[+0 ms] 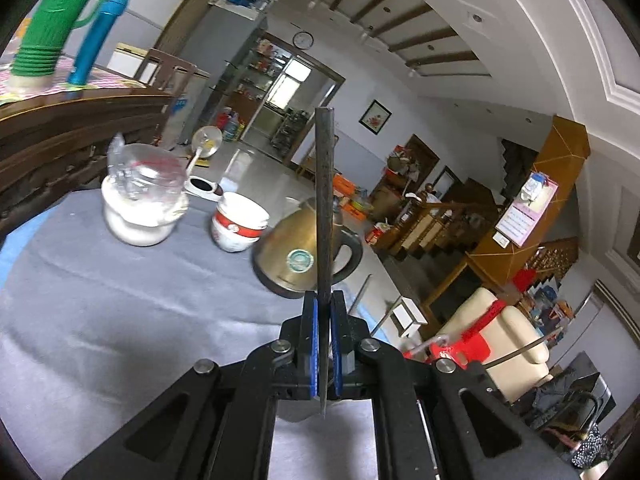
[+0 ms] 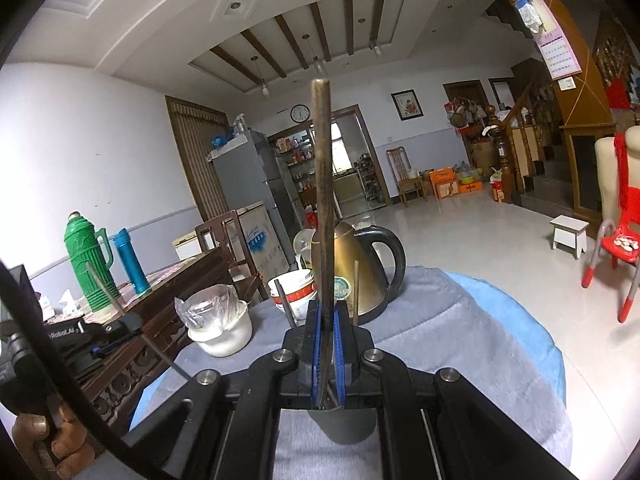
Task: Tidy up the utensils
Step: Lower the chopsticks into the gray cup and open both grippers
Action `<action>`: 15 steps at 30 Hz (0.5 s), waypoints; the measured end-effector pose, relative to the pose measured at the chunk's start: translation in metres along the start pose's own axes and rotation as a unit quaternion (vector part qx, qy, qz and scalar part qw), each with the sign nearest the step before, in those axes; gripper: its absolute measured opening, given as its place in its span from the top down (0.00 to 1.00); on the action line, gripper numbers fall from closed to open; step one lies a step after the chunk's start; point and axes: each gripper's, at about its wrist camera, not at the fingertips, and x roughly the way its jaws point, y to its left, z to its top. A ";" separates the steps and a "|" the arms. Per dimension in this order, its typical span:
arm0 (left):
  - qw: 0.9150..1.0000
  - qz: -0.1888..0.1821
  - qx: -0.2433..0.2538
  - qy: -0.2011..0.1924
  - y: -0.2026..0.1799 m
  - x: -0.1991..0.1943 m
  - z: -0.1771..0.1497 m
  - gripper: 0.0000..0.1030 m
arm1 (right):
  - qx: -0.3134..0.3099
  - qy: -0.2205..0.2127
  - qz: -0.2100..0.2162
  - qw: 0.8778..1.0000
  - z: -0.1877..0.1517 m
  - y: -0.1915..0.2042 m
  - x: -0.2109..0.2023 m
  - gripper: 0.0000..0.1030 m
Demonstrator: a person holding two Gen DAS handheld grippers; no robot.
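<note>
Left tongs (image 1: pixel 324 320) grip a grey chopstick (image 1: pixel 324 200); right tongs (image 2: pixel 327 332) grip a brown chopstick (image 2: pixel 323 184) over a holder (image 2: pixel 344 424).

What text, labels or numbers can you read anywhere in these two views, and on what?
"RoboLAi": white letters on the black left gripper body, first letters cut off.
Kettle round sticker: too blurred.
Red band on the white bowl: unreadable.
Wall calendar: print too small.
Wall clock: numerals too small.
Freezer blue print: unreadable.
</note>
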 end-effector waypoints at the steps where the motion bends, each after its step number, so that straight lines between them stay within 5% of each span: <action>1: 1.000 0.000 0.005 0.001 -0.005 0.006 0.002 0.94 | -0.001 0.000 -0.002 1.000 0.001 -0.001 0.004 0.94; 15: 0.991 0.072 0.103 0.047 -0.040 0.076 -0.013 0.94 | -0.015 0.051 -0.013 0.998 -0.004 -0.010 0.060 0.94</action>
